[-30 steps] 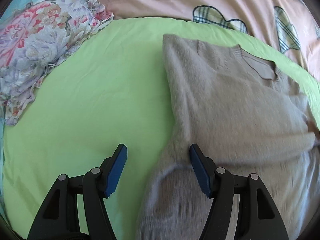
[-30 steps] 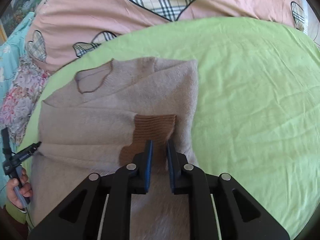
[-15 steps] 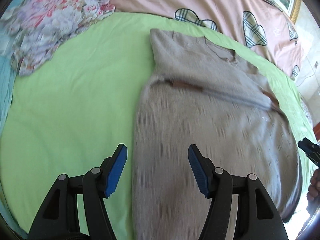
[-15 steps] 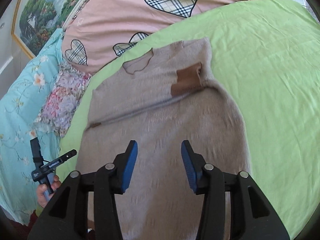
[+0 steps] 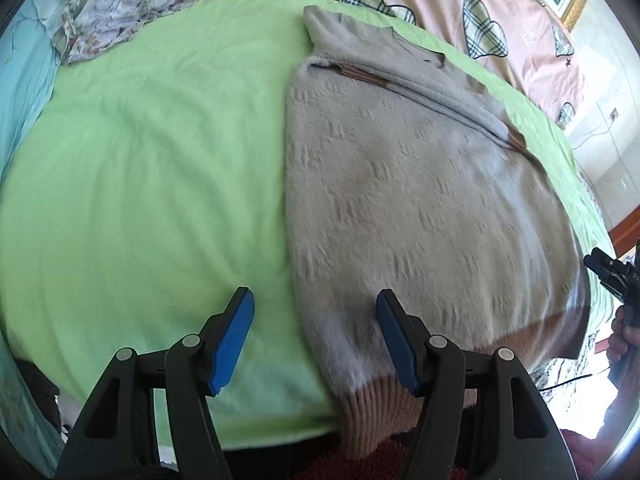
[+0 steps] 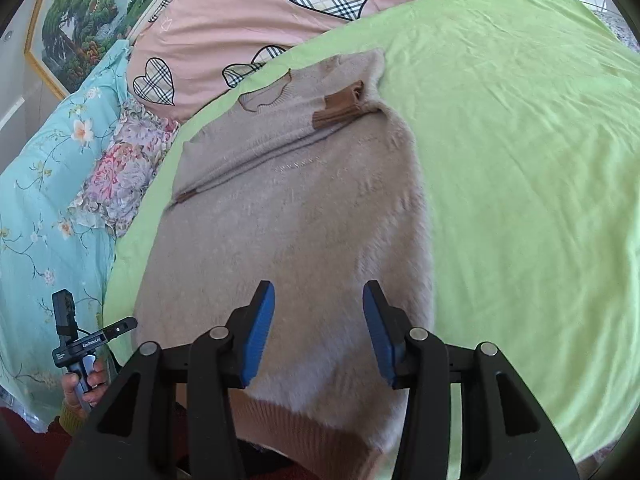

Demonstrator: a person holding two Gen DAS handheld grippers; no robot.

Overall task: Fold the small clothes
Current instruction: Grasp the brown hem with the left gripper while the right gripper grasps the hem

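A second ago the right gripper was pinched shut on the brown cuff of the sleeve, down low over the chest of the sweater. Now that cuff lies well ahead of its jaws, up near the neckline, and the jaws stand wide apart with nothing between them. So the sleeve has been laid across the chest and let go; both sleeves look folded in, their cuffs lying across the upper body of the garment. I'd say the next fold is the bottom half going up.

Both grippers have pulled back toward the foot of the green sheet. The left gripper hangs released too, jaws spread, aimed along the sweater's left edge: its right finger is over the knit, its left finger is over bare sheet, and the garment's side edge runs up between them. The ribbed hem sits just below and between those jaws, hanging over the bed's edge. The right gripper hovers above the lower body of the sweater, with the hem just beneath its fingers.

Whether either gripper is touching the fabric I can't quite tell from here; they seem to float a little above it. The sweater itself lies flat and lengthwise ahead of both, neck toward the pink heart-print quilt.
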